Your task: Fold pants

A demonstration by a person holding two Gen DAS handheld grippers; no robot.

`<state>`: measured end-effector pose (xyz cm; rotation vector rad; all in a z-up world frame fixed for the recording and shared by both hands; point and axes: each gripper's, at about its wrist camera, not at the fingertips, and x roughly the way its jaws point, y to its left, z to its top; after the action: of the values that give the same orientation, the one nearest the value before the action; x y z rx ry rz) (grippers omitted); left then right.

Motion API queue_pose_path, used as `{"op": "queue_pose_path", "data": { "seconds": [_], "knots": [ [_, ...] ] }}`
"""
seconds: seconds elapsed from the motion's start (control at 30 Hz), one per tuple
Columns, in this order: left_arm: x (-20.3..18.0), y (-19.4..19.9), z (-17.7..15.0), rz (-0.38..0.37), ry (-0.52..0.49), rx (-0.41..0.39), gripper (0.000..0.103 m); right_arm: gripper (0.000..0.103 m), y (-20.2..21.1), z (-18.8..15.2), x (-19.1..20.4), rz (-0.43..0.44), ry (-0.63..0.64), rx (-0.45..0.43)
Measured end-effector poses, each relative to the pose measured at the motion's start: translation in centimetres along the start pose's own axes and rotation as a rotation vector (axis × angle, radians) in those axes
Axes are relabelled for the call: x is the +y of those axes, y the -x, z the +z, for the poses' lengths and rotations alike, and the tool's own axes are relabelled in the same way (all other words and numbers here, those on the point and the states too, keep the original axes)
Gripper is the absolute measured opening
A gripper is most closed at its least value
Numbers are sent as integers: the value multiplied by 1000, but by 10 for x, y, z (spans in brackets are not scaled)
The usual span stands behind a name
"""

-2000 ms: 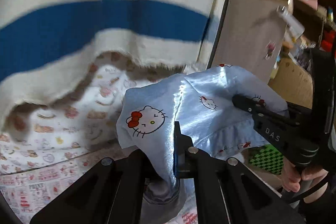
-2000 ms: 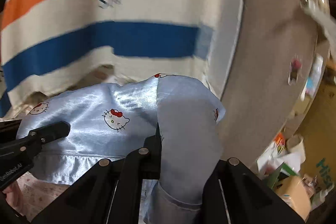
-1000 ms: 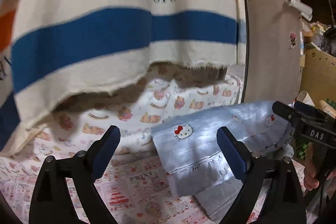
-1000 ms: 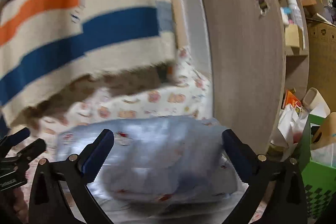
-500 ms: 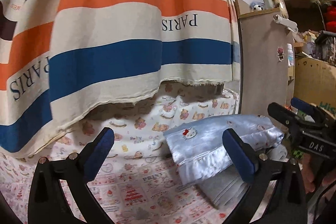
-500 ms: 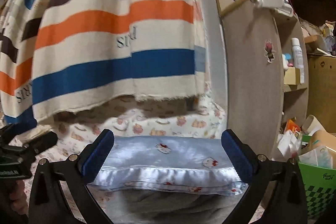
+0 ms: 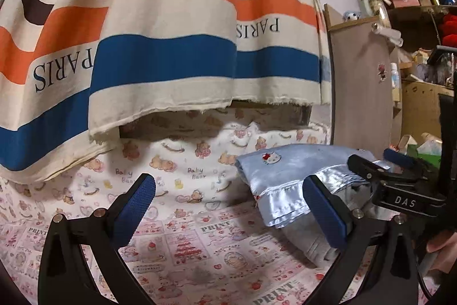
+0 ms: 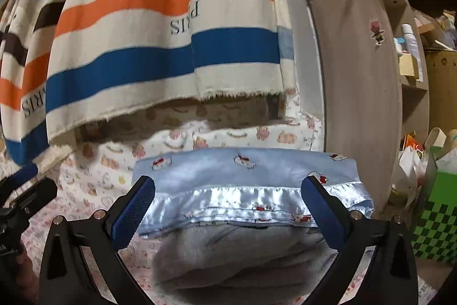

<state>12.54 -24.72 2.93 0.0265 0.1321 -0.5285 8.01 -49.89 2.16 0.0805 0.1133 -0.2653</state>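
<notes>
Fold laid, both grippers off the cloth.
Your left gripper [image 7: 228, 207] and right gripper [image 8: 228, 207] gape wide, holding nothing; the folded satin pants [image 8: 245, 182] rest atop a grey garment [image 8: 237, 256] on the bedsheet [image 7: 177, 233]. Judge the fold done; next, smooth or withdraw.

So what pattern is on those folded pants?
The pants are shiny light blue, printed with small white cat faces wearing red bows; clearest in the right wrist view.

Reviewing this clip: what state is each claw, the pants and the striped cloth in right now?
Left claw: open, holding nothing.
Right claw: open, holding nothing.
Pants: folded into a compact stack, lying on the printed sheet, free of both claws.
Striped cloth: hanging, lower edge frayed.
</notes>
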Motion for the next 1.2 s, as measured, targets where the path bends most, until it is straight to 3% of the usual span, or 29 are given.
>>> {"op": "queue_pose_path", "data": {
  "seconds": [0.27,0.43,1.2],
  "knots": [
    [9,-14,-8,23,53,101,102,102,-10,-7,-12,-8,-32,79],
    [5,-24,-12,40,36,165,102,102,-17,-11,-3,-25,26,134],
    [2,-26,-13,64,12,185,102,102,-15,-12,4,-3,55,133]
  ]
}}
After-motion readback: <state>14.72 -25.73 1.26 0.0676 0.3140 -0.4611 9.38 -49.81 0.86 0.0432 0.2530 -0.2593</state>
